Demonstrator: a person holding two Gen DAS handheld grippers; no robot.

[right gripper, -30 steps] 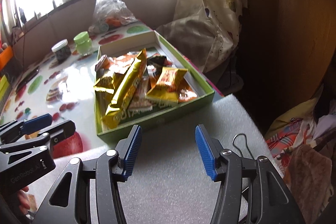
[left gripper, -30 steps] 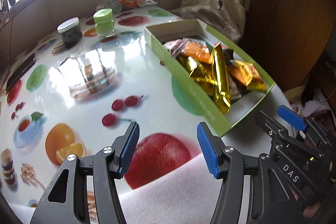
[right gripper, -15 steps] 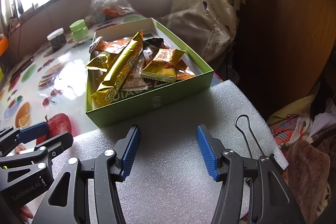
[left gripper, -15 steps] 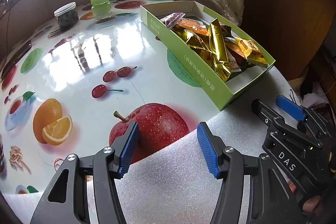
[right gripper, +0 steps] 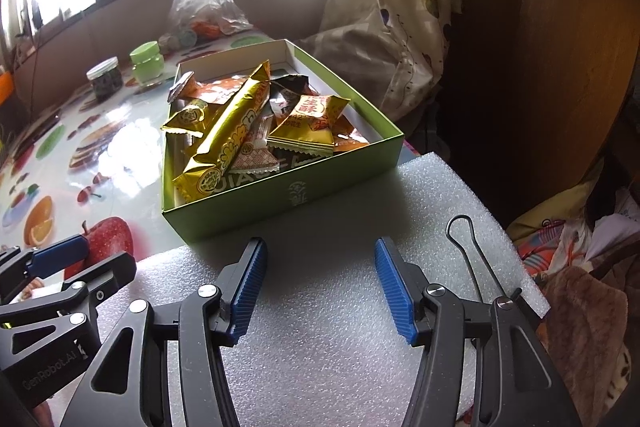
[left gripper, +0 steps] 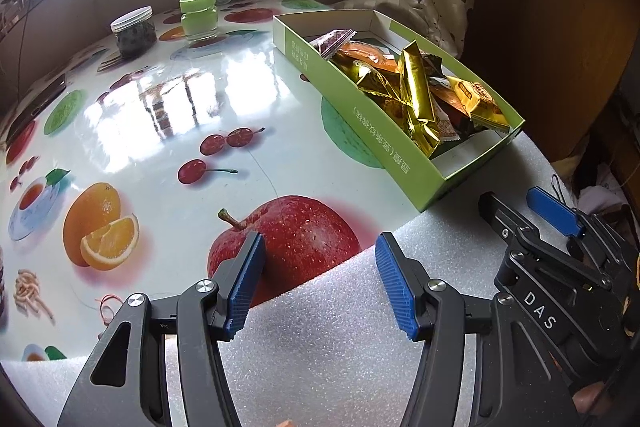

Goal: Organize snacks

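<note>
**Q:** Nearest the cameras, what do I have?

**A:** Both tools hover over the white foam sheet (right gripper: 340, 307) at the near edge of the worktop (left gripper: 160, 131). My right gripper (right gripper: 320, 285) is released, blue pads spread wide, nothing between them. My left gripper (left gripper: 320, 281) is likewise released and empty; it sits to the left of the right one, over the foam's edge, with the printed apple ahead of it.

**Q:** Where does the task's thing lie from each?

**A:** The green box (right gripper: 280, 199) holds the snacks. From the right gripper it lies straight ahead, its near wall resting on the foam's far edge. From the left gripper it lies ahead and to the right (left gripper: 400, 163), its long axis running away toward the window. I judge the right gripper the nearer, and better lined up.

**Q:** And inside the box?

**A:** A loose heap. The long gold bar (right gripper: 228, 143) lies on top, slanting from the near-left corner toward the far middle. A yellow packet (right gripper: 312, 123) sits just right of it, propped on other wrappers. To take the bar across its width, I would need to turn the right gripper against that slant.

**Q:** Farther off?

**A:** Well apart on the left stand a green-lidded jar (right gripper: 147, 65) and a dark jar (right gripper: 105, 79); beyond them, a plastic bag (right gripper: 200, 3) under the window.
</note>
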